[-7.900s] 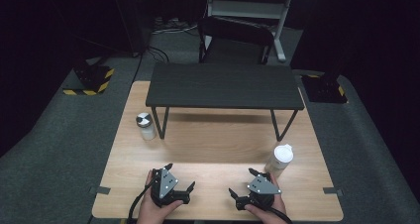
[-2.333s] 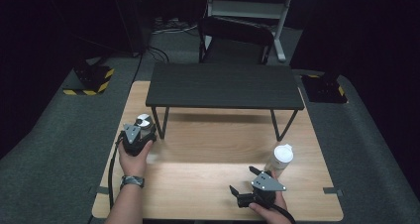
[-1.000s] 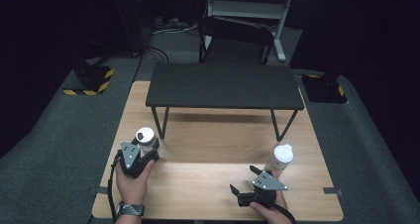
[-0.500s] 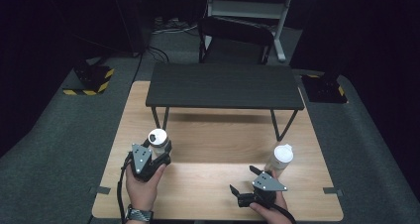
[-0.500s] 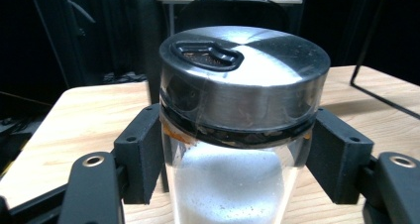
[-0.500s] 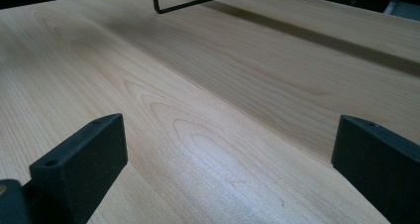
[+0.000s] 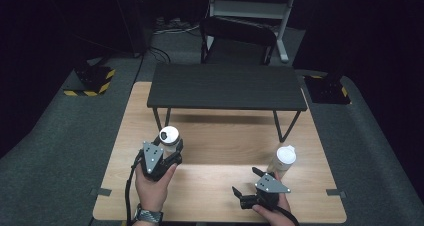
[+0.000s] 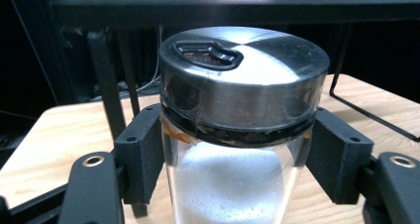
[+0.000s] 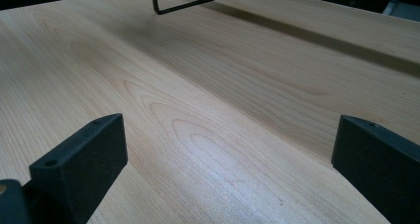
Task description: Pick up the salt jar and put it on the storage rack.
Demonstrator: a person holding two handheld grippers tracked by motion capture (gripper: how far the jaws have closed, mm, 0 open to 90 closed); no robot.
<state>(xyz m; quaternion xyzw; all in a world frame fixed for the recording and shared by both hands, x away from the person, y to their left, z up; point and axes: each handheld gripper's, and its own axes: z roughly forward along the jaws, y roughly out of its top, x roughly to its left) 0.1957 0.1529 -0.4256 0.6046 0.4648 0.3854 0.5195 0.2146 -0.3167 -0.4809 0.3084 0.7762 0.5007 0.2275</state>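
Left gripper: jaws are pinching the shaker jar just below its metal lid.
Right gripper: jaws are standing spread — nothing between them, over the wooden table.

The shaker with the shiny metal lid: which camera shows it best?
The left gripper view: the salt shaker looms close, lid and white grains clear, clamped by the left gripper. The high view shows it tiny.

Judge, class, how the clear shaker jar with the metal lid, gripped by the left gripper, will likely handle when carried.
The shaker jar looks rigid; the left gripper is shut on its smooth clear wall just under the metal lid, so it may slip. White powder inside probably adds weight. Tall and narrow, it may tip when set down.
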